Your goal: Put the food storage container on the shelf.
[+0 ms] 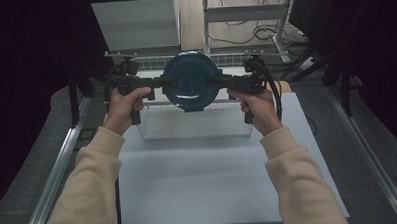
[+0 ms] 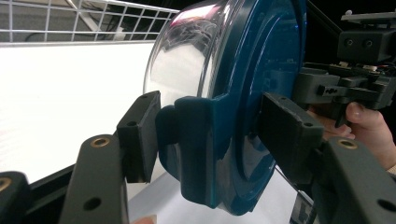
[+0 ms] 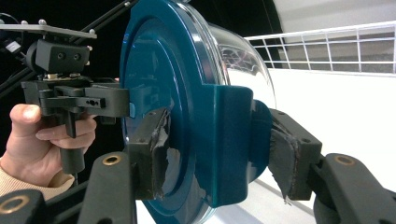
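A round container point(image 1: 190, 82) with a dark teal lid and a clear bowl hangs on edge above a white wire basket point(image 1: 197, 128), its lid turned toward the person. My left gripper point(image 1: 168, 82) is shut on the latch tab at the lid's left side. In the left gripper view, the pads point(image 2: 140, 135) of the left gripper point(image 2: 212, 135) squeeze that tab on the container point(image 2: 233, 70). My right gripper point(image 1: 215, 81) is shut on the opposite tab. Its worn pads point(image 3: 154, 154) clamp the container point(image 3: 159, 70) in the right gripper view, where the right gripper point(image 3: 219, 149) closes around the tab.
The basket stands at the far middle of a pale table point(image 1: 204, 182); its wire wall point(image 2: 93, 21) rises behind the container. Metal rails point(image 1: 58, 167) run along both table sides. A shelf frame and cables point(image 1: 263, 29) lie beyond the table.
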{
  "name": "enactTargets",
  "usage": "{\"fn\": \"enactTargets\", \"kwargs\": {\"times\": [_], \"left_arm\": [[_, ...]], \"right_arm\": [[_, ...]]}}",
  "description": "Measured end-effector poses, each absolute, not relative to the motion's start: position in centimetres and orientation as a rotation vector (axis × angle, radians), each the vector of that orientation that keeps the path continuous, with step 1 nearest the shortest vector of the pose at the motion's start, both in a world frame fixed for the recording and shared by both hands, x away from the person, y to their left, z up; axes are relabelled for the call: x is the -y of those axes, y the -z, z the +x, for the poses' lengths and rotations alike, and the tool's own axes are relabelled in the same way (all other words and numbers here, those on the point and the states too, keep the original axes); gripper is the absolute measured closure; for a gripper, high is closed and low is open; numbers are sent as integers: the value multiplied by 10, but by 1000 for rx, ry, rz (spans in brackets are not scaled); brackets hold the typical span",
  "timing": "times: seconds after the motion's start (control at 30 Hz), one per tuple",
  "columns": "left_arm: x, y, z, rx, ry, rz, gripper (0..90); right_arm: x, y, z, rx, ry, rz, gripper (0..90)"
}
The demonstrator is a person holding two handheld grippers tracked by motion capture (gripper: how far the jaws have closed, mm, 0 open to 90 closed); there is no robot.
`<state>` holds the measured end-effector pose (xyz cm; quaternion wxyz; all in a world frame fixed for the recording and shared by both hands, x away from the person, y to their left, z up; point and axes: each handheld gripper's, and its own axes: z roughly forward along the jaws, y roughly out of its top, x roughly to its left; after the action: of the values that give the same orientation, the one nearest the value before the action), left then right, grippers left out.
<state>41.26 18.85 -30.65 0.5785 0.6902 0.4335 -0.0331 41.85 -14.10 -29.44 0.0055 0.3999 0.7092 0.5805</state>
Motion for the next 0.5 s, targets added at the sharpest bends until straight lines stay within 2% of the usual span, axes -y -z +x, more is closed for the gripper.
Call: {"fn": "enactTargets", "kwargs": {"times": [0.5], "left_arm": [[-190, 324, 447, -1082, 164, 1580, 407]], "right_arm": [[139, 304, 453, -2241, -1768, 1401, 425]]}}
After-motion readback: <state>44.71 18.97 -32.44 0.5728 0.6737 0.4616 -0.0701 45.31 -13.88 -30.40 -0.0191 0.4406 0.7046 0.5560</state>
